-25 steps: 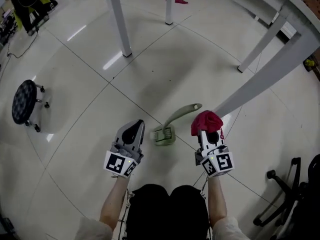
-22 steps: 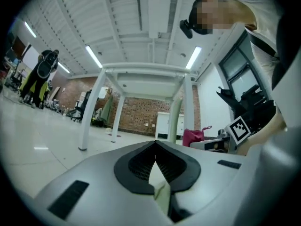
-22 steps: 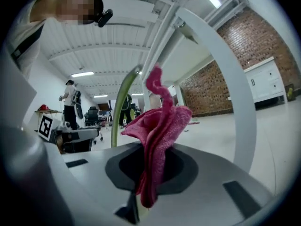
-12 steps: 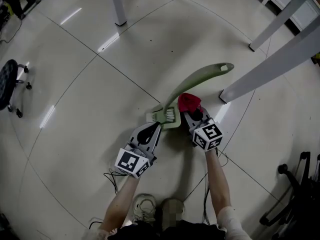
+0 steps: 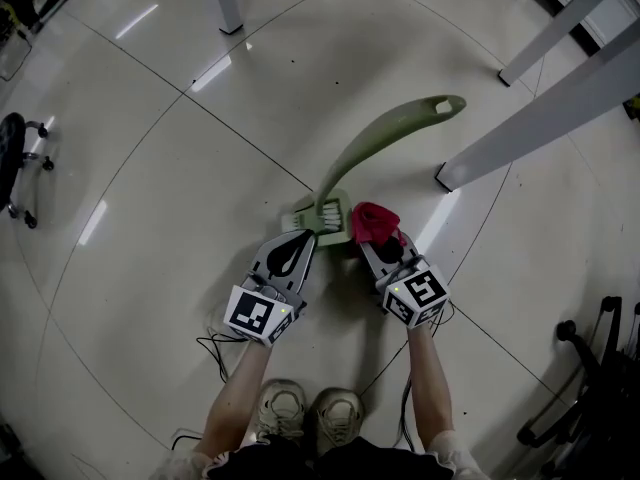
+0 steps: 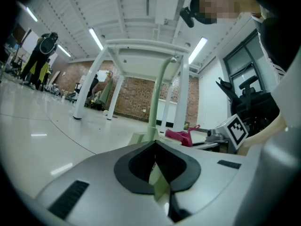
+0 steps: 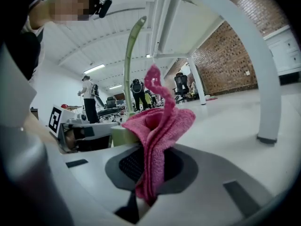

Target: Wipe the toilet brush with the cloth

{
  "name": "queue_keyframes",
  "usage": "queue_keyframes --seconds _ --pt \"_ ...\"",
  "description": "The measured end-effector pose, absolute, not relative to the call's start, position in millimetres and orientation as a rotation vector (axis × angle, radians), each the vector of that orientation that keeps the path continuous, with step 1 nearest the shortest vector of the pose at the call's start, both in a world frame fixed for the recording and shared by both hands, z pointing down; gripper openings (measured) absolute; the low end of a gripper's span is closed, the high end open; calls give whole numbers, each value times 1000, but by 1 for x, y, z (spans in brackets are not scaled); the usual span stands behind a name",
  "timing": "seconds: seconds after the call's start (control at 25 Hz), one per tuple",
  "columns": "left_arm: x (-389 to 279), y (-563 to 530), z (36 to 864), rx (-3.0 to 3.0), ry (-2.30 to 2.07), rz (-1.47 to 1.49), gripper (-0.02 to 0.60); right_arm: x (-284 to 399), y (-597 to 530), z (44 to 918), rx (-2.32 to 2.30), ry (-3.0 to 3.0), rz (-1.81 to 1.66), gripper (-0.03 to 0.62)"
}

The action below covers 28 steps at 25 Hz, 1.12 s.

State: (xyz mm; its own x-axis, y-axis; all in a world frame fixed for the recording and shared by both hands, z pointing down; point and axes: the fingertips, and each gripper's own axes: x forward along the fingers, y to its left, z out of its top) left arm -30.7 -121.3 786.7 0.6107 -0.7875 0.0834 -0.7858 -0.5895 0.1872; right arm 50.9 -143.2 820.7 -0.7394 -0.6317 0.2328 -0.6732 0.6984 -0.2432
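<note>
A pale green toilet brush (image 5: 330, 208) stands on the tiled floor, its long curved handle (image 5: 385, 133) rising away from me. In the left gripper view the handle (image 6: 157, 98) goes up just ahead of the jaws. My left gripper (image 5: 300, 238) is shut with nothing held, its tips at the near left edge of the brush head. My right gripper (image 5: 385, 240) is shut on a pink cloth (image 5: 374, 221) (image 7: 157, 126), which bunches up right beside the brush head. The handle (image 7: 128, 65) stands just left of the cloth in the right gripper view.
White table legs (image 5: 470, 173) (image 5: 222, 8) come down to the right of the brush and at the far left. A black stool (image 5: 12, 163) is at the left edge, a chair base (image 5: 590, 368) at the lower right. Cables (image 5: 215, 348) lie by my shoes (image 5: 310, 413).
Both grippers have come down from well above the floor to the brush. The left tips now meet the brush head and the cloth sits next to it.
</note>
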Motion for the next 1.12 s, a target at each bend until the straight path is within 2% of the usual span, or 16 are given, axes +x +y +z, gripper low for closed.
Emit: queue_keyframes --seconds 0.2,0.48,0.84,1.12 --pt "-33 -119 788 2626 -1318 -10 3 57 -102 828 1138 -2744 549 31" --pt "-42 -116 786 2619 -1303 -43 3 69 -93 822 1492 -2625 540 32" --pt "-28 -122 779 2674 -1211 -62 3 -3 -73 822 1239 -2698 463 32" --pt "-97 -125 770 2550 -1460 -137 3 -32 -73 821 1142 -2731 430 32"
